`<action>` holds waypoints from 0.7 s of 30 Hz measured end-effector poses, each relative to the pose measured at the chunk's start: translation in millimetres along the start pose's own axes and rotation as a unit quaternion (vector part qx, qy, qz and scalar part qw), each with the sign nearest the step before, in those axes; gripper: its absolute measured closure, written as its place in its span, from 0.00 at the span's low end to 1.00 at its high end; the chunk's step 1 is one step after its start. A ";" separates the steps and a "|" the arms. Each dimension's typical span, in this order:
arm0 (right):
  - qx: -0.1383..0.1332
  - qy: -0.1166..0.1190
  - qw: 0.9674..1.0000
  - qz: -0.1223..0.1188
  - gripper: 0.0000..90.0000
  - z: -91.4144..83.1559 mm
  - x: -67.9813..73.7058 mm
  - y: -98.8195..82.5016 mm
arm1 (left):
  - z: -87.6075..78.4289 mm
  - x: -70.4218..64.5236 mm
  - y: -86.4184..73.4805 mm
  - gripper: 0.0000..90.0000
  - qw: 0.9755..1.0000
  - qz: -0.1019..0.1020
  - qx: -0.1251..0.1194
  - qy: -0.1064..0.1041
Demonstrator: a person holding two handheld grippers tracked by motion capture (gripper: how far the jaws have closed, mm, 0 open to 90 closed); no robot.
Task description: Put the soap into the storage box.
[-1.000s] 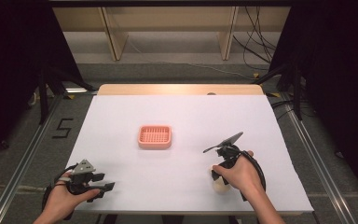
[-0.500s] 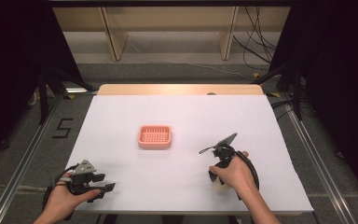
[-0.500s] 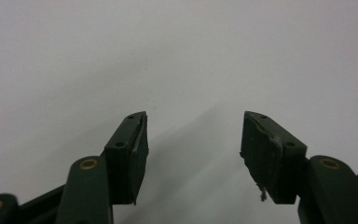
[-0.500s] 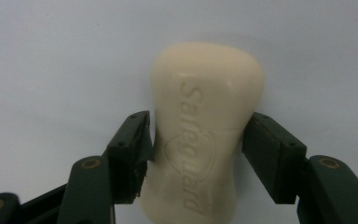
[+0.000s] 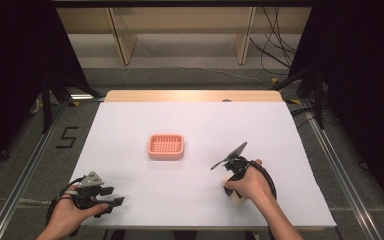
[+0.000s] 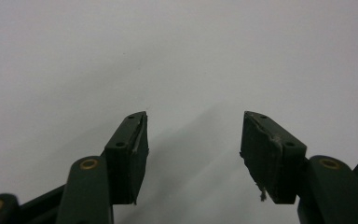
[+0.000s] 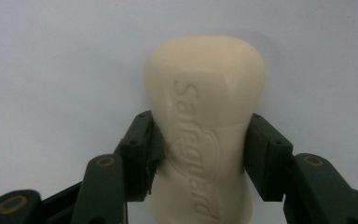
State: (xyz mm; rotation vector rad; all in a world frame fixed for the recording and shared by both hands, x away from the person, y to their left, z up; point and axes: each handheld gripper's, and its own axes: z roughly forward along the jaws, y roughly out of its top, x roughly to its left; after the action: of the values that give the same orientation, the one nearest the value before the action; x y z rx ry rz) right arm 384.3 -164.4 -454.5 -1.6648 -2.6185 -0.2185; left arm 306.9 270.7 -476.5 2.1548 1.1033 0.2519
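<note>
Right gripper [image 7: 200,158] clamped on a cream soap bar [image 7: 204,130], jaws pressing both narrow sides, embossed lettering facing up, bar end jutting past the fingertips over the white table [image 5: 200,125]. Left gripper [image 6: 193,154] spread wide, nothing between the pads [image 6: 261,154], bare tabletop beneath. Pink ridged soap dish [image 5: 166,146] ahead of both grippers, well apart, nearer the right one's far-left side.

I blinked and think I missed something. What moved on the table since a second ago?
The right hand with its tool slid a little toward the person and toward the middle of the table. That tool's jaws are pressed on the sides of the bar of soap. The left tool stayed at the near left corner, open with nothing in it, and the pink soap dish stayed put.
</note>
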 end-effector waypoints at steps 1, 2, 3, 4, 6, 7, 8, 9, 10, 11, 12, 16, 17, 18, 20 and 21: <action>0.005 0.000 1.000 -0.003 0.56 -0.6 -0.1 0.4 | 0.0 0.2 0.1 0.46 1.000 -0.001 0.003 0.004; 0.007 0.002 1.000 -0.011 0.56 -0.9 -0.9 1.0 | -0.3 0.0 -0.1 0.46 1.000 -0.004 0.003 -0.002; 0.007 0.002 1.000 -0.011 0.56 -0.9 -0.9 1.0 | -0.3 0.0 -0.1 0.46 1.000 -0.004 0.003 -0.002; 0.010 0.008 1.000 -0.017 0.56 -0.8 -0.9 1.4 | -0.4 0.1 -0.2 0.46 1.000 -0.003 0.003 0.000; 0.005 0.011 0.999 -0.031 0.56 0.0 -1.4 1.6 | -0.6 0.7 -0.1 0.46 1.000 0.003 0.003 0.000; 0.010 0.023 0.999 -0.033 0.56 -0.8 -1.9 1.7 | -0.7 0.6 0.0 0.46 1.000 0.002 0.003 0.000; 0.011 0.026 0.999 -0.038 0.56 -1.3 -2.0 1.9 | -0.7 0.5 0.0 0.46 1.000 0.002 0.003 0.000; 0.010 0.023 0.999 -0.043 0.56 -2.2 -1.1 1.9 | -0.7 0.5 0.0 0.46 1.000 0.002 0.003 0.000; 0.002 0.025 0.998 -0.051 0.56 -2.0 -0.6 1.5 | -0.7 0.6 0.0 0.46 1.000 0.002 0.003 0.000; 0.001 0.029 0.998 -0.054 0.56 -3.0 0.0 1.6 | -0.7 0.6 0.0 0.46 1.000 0.003 0.003 0.001; 0.004 0.030 0.997 -0.066 0.56 -4.3 -0.1 2.2 | -0.7 0.5 0.0 0.46 1.000 0.002 0.003 0.001; -0.008 0.030 0.994 -0.107 0.56 -8.1 2.0 1.3 | -0.9 0.5 0.0 0.46 1.000 0.003 0.003 0.001; -0.009 0.028 0.992 -0.119 0.56 -8.9 2.1 1.6 | -0.9 0.5 0.0 0.46 1.000 0.003 0.002 0.001; -0.015 0.028 0.990 -0.135 0.56 -8.6 1.5 1.5 | -0.8 0.5 -0.1 0.46 1.000 0.001 0.002 0.001; -0.018 0.026 0.989 -0.147 0.56 -10.6 2.1 1.1 | -0.9 0.7 -0.1 0.46 1.000 0.003 0.001 0.001; -0.020 0.026 0.987 -0.160 0.56 -11.1 1.3 0.9 | -0.9 0.7 -0.2 0.46 1.000 0.003 0.001 0.001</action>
State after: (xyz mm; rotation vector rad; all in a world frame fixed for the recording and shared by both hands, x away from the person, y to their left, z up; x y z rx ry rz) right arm 384.0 -164.3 -443.2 -1.2195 -2.8452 -0.3189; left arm 306.8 271.8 -476.0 2.1608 1.1001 0.2551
